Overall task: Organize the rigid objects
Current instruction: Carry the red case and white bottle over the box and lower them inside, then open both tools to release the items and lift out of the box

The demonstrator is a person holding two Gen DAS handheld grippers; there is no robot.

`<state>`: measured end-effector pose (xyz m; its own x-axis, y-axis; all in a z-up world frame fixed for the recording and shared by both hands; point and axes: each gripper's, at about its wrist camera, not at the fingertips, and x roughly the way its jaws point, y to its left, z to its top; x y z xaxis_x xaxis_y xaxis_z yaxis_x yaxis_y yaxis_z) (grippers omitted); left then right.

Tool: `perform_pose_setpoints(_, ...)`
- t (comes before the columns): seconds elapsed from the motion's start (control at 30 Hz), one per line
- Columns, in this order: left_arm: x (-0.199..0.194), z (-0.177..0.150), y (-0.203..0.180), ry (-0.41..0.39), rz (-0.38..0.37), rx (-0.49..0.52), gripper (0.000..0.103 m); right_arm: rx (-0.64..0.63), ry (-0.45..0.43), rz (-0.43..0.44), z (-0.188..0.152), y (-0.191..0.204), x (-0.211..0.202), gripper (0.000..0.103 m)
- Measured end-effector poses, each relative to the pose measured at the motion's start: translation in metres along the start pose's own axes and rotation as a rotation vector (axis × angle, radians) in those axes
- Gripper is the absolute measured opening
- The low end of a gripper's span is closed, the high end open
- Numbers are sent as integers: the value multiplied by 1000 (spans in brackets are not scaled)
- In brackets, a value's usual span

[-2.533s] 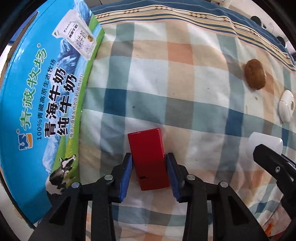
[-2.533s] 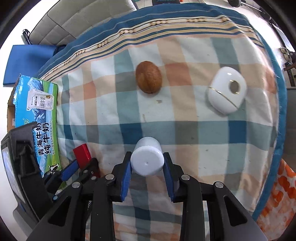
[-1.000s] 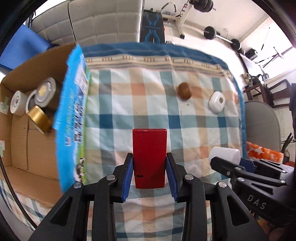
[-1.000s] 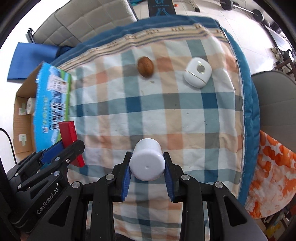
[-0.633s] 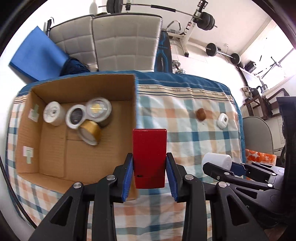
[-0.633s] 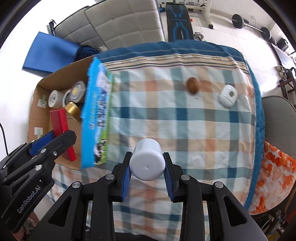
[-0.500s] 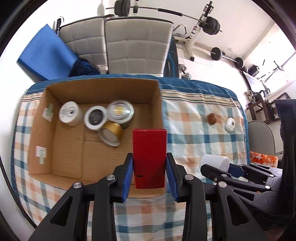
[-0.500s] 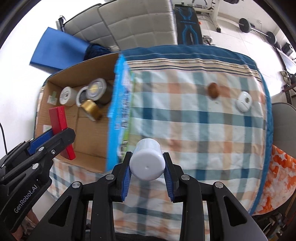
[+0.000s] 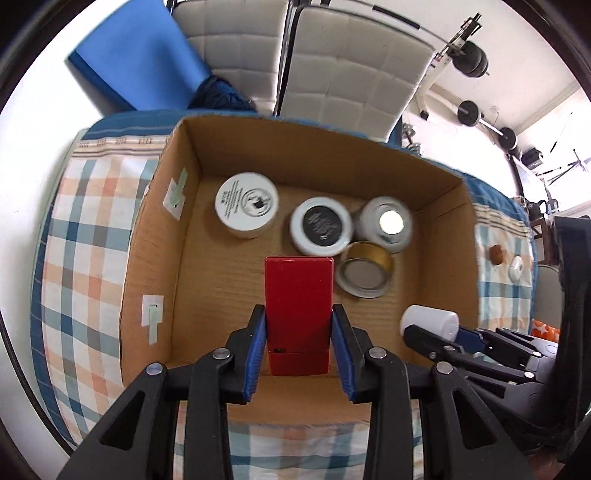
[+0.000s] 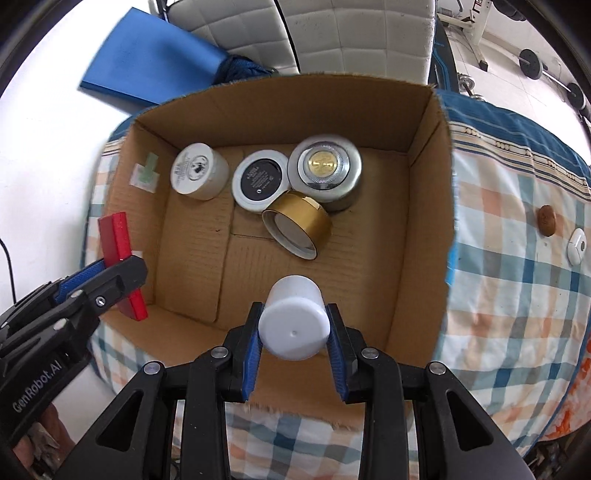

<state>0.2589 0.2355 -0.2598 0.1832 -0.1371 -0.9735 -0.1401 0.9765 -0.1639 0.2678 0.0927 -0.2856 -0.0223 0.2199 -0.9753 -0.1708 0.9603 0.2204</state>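
My left gripper [image 9: 298, 338] is shut on a flat red box [image 9: 298, 299] and holds it above the open cardboard box [image 9: 155, 236]. The red box [image 10: 120, 254] and left gripper [image 10: 107, 277] also show at the left of the right wrist view. My right gripper [image 10: 293, 338] is shut on a white cylinder [image 10: 293, 321], held above the near side of the cardboard box [image 10: 428, 206]. The white cylinder [image 9: 430, 321] shows at the right of the left wrist view. Inside the box lie a white jar [image 10: 199, 171], a black-lidded jar [image 10: 260, 181], a silver jar [image 10: 325, 166] and a gold tin [image 10: 299, 225].
The box stands on a checked cloth [image 10: 517, 277] over a table. A brown round object [image 10: 546, 220] and a small white case [image 10: 577, 245] lie on the cloth at the far right. White chairs [image 10: 351, 33] and a blue mat [image 10: 155, 55] stand beyond the table.
Both grippers have lifted off the cloth and swung left with their objects, from beside the box to above its open top. The jars inside came into view.
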Motion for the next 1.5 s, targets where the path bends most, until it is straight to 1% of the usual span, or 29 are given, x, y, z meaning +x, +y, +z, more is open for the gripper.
perform_pose_setpoints(0.07, 20, 6, 13, 37, -6, -12, 31, 21, 22, -23, 4, -4, 16, 34)
perform_pose_setpoints(0.1, 32, 8, 18, 65, -5, -11, 31, 26, 34, -46, 6, -5, 24, 34)
perform_pose_setpoints(0.2, 62, 13, 29, 119, -8, -4, 31, 41, 69, -80, 8, -12, 42, 34)
perform_pose_setpoints(0.3, 87, 17, 34, 160, -19, -1, 31, 54, 73, -120, 14, -14, 55, 34)
perform_pose_setpoints(0.47, 117, 25, 37, 211, -44, -1, 32, 107, 78, -143, 27, -23, 73, 34)
perform_pose_setpoints(0.57, 125, 31, 36, 212, -45, 9, 32, 139, 71, -138, 33, -28, 81, 34)
perform_pose_setpoints(0.67, 124, 35, 34, 204, -46, 28, 32, 144, 70, -151, 36, -30, 86, 34)
perform_pose_setpoints(0.77, 124, 37, 32, 218, -31, 44, 32, 152, 71, -170, 38, -32, 92, 35)
perform_pose_setpoints(0.87, 118, 34, 28, 212, -4, 49, 36, 157, 69, -175, 38, -32, 93, 35)
perform_pose_setpoints(0.97, 108, 35, 29, 202, 20, 50, 47, 162, 69, -178, 39, -31, 91, 37)
perform_pose_setpoints(1.07, 92, 32, 31, 179, 22, 35, 55, 148, 55, -173, 37, -27, 82, 43)
perform_pose_setpoints(1.13, 80, 29, 32, 158, 19, 27, 58, 135, 47, -169, 33, -27, 73, 47)
perform_pose_setpoints(1.17, 72, 27, 32, 145, 17, 21, 65, 134, 41, -165, 32, -26, 68, 51)
perform_pose_setpoints(1.2, 64, 25, 30, 132, 12, 16, 72, 130, 32, -160, 29, -24, 61, 57)
perform_pose_setpoints(1.23, 57, 23, 29, 120, 7, 12, 76, 124, 25, -166, 27, -22, 56, 62)
perform_pose_setpoints(1.27, 50, 21, 24, 110, 8, 8, 84, 121, 12, -167, 24, -21, 50, 76)
perform_pose_setpoints(1.3, 42, 16, 16, 98, 13, 5, 90, 119, -8, -160, 21, -19, 43, 82)
perform_pose_setpoints(1.33, 33, 12, 14, 85, 18, 5, 92, 116, -18, -159, 18, -19, 37, 83)
perform_pose_setpoints(1.37, 27, 9, 10, 78, 25, 5, 95, 109, -17, -158, 16, -18, 33, 84)
perform_pose_setpoints(1.4, 22, 5, 9, 73, 31, 5, 100, 103, -16, -151, 14, -26, 27, 85)
perform_pose_setpoints(1.43, 17, 2, 7, 67, 34, 4, 102, 100, -15, -145, 11, -26, 24, 86)
perform_pose_setpoints(1.47, 9, -4, 3, 58, 38, 2, 103, 97, -15, -143, 4, -17, 23, 93)
perform_pose_setpoints(1.5, 4, -4, 4, 54, 46, -1, 103, 91, -15, -139, 0, -15, 17, 96)
